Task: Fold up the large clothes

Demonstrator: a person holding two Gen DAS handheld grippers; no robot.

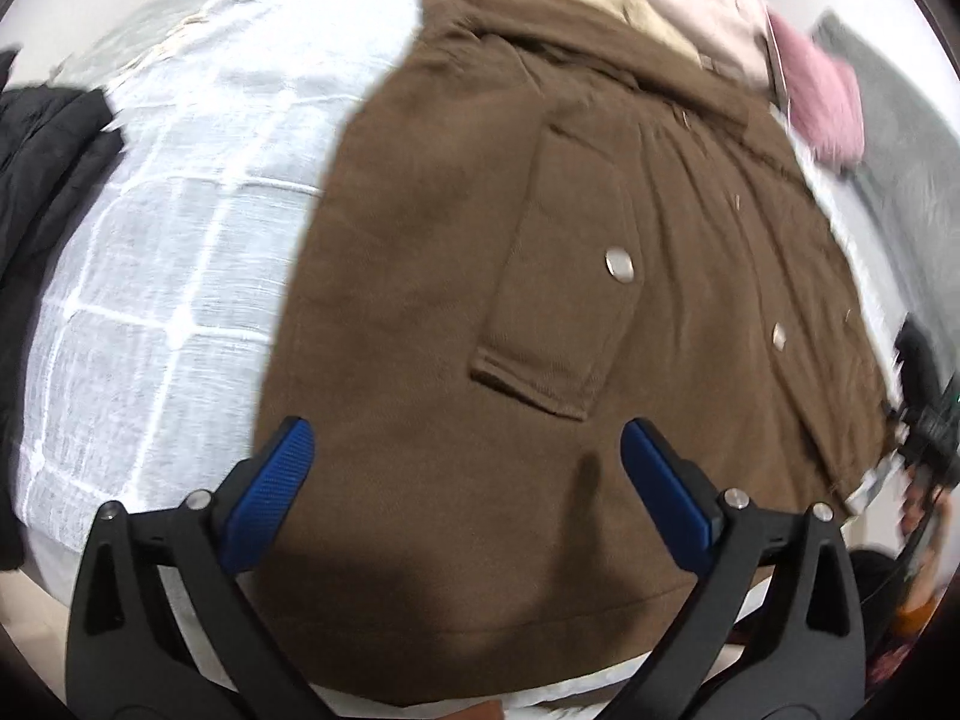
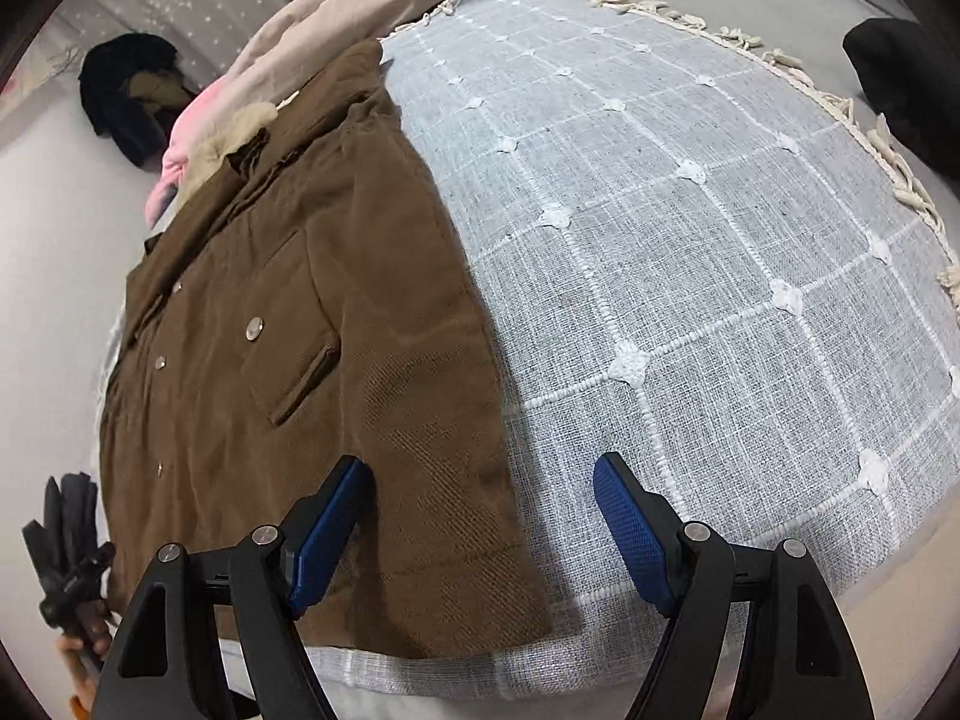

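Both my left gripper and right gripper hang wide apart, holding nothing, over the brown jacket lying flat on the checked cloth, so I'd pinch both hem corners evenly before folding.

Bright, even light in both fisheye pictures.
Left view is blurry near the brown coat; edges bend and go dark.
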